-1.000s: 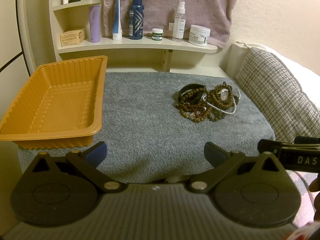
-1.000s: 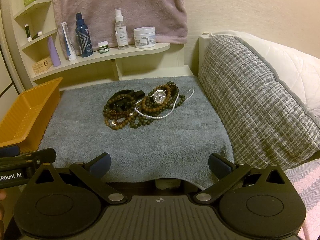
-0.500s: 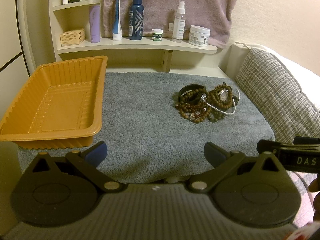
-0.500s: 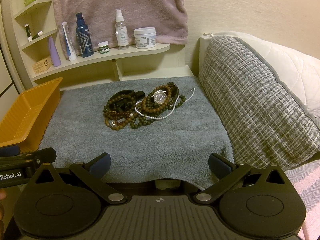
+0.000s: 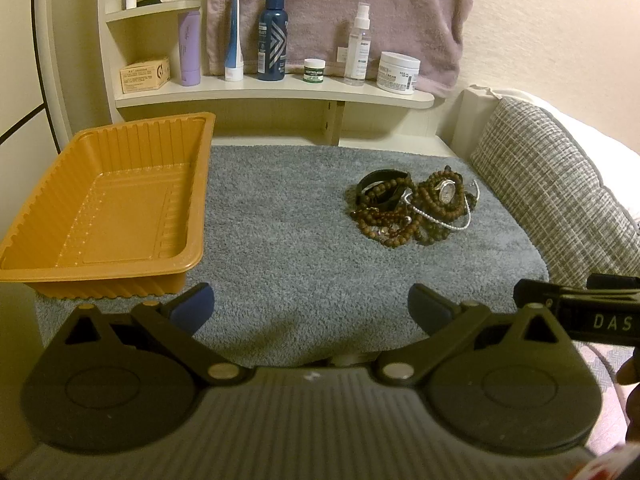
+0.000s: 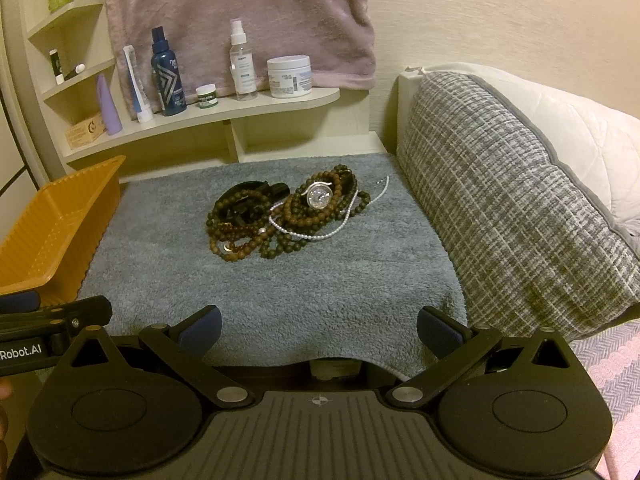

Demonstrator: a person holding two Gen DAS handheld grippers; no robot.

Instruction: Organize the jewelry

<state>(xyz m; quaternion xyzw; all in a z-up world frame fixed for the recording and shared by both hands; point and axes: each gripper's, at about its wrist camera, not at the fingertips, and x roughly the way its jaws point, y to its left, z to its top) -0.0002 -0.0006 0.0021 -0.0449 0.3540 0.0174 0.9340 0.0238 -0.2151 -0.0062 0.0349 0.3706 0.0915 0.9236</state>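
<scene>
A tangled pile of jewelry (image 5: pixel 412 210) lies on the grey mat (image 5: pixel 280 240): brown bead strings, a black band, a white pearl strand and a round-faced watch (image 6: pixel 319 196). The pile also shows in the right wrist view (image 6: pixel 280 216). An empty orange tray (image 5: pixel 100 204) stands at the mat's left; its corner shows in the right wrist view (image 6: pixel 52 232). My left gripper (image 5: pixel 311 308) is open and empty over the mat's near edge. My right gripper (image 6: pixel 319 330) is open and empty, a good way short of the pile.
A curved shelf (image 5: pixel 280 90) behind the mat holds bottles, jars and a small box; a pink towel (image 6: pixel 240 12) hangs above. A grey woven pillow (image 6: pixel 512 200) borders the mat's right side. The right gripper's body (image 5: pixel 580 312) shows at the left view's right edge.
The right wrist view has crept slightly nearer the jewelry pile. The left gripper has barely moved. Both grippers stay open.
</scene>
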